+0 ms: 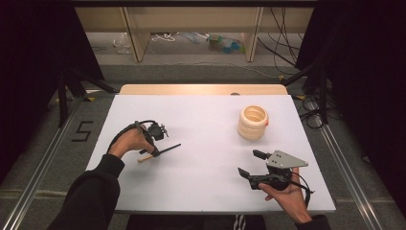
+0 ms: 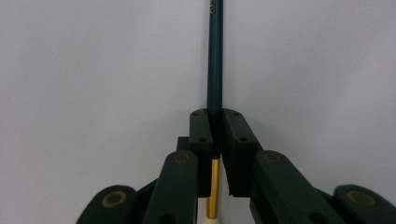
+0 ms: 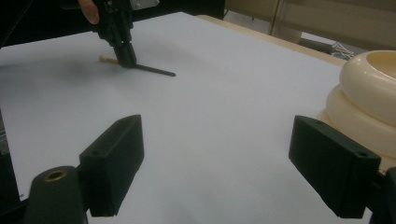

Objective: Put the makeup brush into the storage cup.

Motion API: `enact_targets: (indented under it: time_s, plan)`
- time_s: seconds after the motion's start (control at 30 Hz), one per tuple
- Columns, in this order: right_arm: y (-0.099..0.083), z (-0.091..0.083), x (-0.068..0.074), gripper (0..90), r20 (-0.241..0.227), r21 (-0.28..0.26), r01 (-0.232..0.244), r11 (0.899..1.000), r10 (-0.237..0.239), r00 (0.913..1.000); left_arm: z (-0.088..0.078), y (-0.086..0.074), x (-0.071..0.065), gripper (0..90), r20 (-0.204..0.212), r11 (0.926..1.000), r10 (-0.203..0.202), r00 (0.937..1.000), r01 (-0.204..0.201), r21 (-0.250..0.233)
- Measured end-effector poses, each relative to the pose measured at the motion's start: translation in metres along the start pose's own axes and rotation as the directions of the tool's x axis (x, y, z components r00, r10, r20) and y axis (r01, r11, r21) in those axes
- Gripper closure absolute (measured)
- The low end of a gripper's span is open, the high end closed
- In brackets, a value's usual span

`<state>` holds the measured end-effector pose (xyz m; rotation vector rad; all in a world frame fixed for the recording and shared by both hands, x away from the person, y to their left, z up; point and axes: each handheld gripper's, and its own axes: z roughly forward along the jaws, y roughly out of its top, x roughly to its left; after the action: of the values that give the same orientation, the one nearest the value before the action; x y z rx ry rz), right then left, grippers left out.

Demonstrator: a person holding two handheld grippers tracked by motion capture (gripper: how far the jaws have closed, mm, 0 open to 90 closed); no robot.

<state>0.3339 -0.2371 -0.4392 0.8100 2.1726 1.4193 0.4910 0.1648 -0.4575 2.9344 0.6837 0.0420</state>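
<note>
- Landmark: the white desk [image 1: 206, 143], a pale sheet over a wooden top whose far edge shows as a light strip.
- Left of the desk, on the grey floor [image 1: 43, 143], a dark figure "5" [image 1: 82, 130] is marked beside a metal rail [image 1: 38, 167]; a black curtain [image 1: 28, 57] hangs behind it.
- On the left part of the desk, the left tongs [image 1: 154, 152] are clamped on a thin pencil [image 1: 165, 150], dark along its shaft with a gold band and a pale end; the pencil lies flat on the sheet, its dark end pointing toward the desk's middle.
- In the left gripper view the pads [image 2: 201, 133] press the pencil's shaft from both sides.
- Beyond the desk's far edge, wooden furniture legs [image 1: 136, 33] stand on the floor among loose cables [image 1: 167, 37] and a bit of clutter.
- On the right part of the desk, toward the far side, stands a cream stack of rings [image 1: 253, 122], upright.
- Near the desk's front right corner, the right tongs [image 1: 251, 165] are held with jaws wide apart and nothing between them, well apart from the pencil.
- Right of the desk, more cables [image 1: 311, 112] lie on the floor beside another rail.
</note>
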Motion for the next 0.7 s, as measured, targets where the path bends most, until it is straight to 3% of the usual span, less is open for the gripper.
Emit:
enact_targets:
  time_s: [0.43,0.6,0.7]
  plan:
    - [0.001,-0.001,0.0,19.2,-0.001,0.017,0.004,1.0,-0.004,1.0,-0.001,0.0,0.0,83.3,-0.004,0.9996,-0.025,0.9997,0.025,0.013]
    - [0.001,0.001,0.001,19.4,0.0,-0.017,0.006,1.0,-0.006,1.0,-0.007,0.001,-0.002,83.3,-0.018,0.9999,0.01,0.9998,-0.01,0.003]
    - [0.001,0.0,0.001,19.5,-0.013,-0.003,0.014,1.0,-0.014,0.9998,-0.012,0.003,-0.006,83.2,-0.01,0.9997,0.02,0.9998,-0.02,-0.016]
